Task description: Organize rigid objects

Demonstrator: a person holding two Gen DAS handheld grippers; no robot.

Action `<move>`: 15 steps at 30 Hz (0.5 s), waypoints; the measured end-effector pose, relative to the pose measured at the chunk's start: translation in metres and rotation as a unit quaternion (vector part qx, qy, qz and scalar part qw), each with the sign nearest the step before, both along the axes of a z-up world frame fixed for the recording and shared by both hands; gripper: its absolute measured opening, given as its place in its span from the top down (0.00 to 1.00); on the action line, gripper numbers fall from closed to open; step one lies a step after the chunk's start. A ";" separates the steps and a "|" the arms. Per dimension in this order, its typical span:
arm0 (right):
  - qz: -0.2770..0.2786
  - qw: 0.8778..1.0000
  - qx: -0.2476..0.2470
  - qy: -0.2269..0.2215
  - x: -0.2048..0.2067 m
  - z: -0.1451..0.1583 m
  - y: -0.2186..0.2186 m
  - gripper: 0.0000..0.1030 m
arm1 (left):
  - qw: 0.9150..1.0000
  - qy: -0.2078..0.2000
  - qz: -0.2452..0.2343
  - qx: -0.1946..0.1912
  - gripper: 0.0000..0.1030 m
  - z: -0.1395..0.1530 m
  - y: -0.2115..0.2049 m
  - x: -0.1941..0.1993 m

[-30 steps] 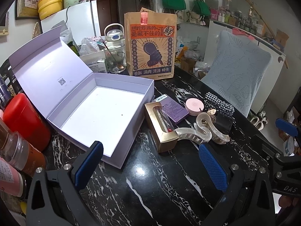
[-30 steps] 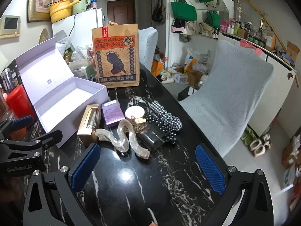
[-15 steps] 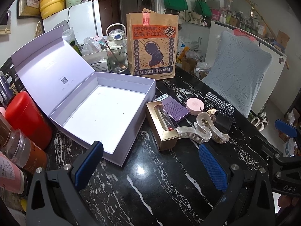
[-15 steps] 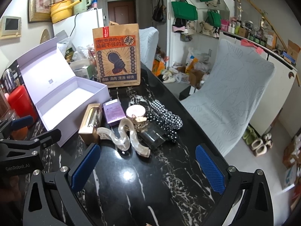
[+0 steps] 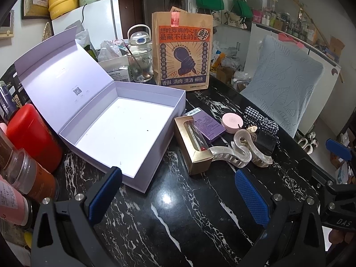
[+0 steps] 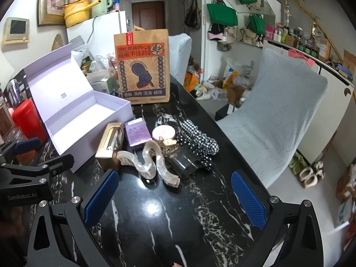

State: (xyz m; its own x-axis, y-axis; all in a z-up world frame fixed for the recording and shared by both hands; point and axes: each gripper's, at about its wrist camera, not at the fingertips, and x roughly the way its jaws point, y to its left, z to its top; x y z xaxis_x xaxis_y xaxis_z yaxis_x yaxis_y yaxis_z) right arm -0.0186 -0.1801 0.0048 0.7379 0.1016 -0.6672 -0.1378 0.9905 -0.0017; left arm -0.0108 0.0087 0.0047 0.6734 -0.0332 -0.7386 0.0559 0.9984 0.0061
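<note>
Both grippers spread wide, empty: left gripper (image 5: 178,193), right gripper (image 6: 174,191). Pearly wavy hair claw (image 6: 153,162) just ahead of right gripper; pinch narrow middle. Open lilac cardboard box (image 5: 155,158) ahead-left of left gripper.

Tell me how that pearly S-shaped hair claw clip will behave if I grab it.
The pearly S-shaped hair claw clip looks like rigid glossy plastic, so probably stiff, light and a bit slippery between the fingers. Its curved body rests against the gold windowed box, so a push would likely make it pivot or rock. Its teeth could catch on neighbouring items.
</note>
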 end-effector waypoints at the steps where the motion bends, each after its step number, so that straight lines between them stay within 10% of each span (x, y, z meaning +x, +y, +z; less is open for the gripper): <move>1: 0.000 1.000 -0.002 -0.001 -0.001 0.000 0.000 0.00 | 1.000 0.001 0.000 0.000 0.00 0.000 0.000 0.000; 15: -0.003 1.000 0.005 0.011 0.004 -0.006 -0.007 0.00 | 1.000 0.011 -0.001 0.002 0.00 -0.004 -0.003 0.004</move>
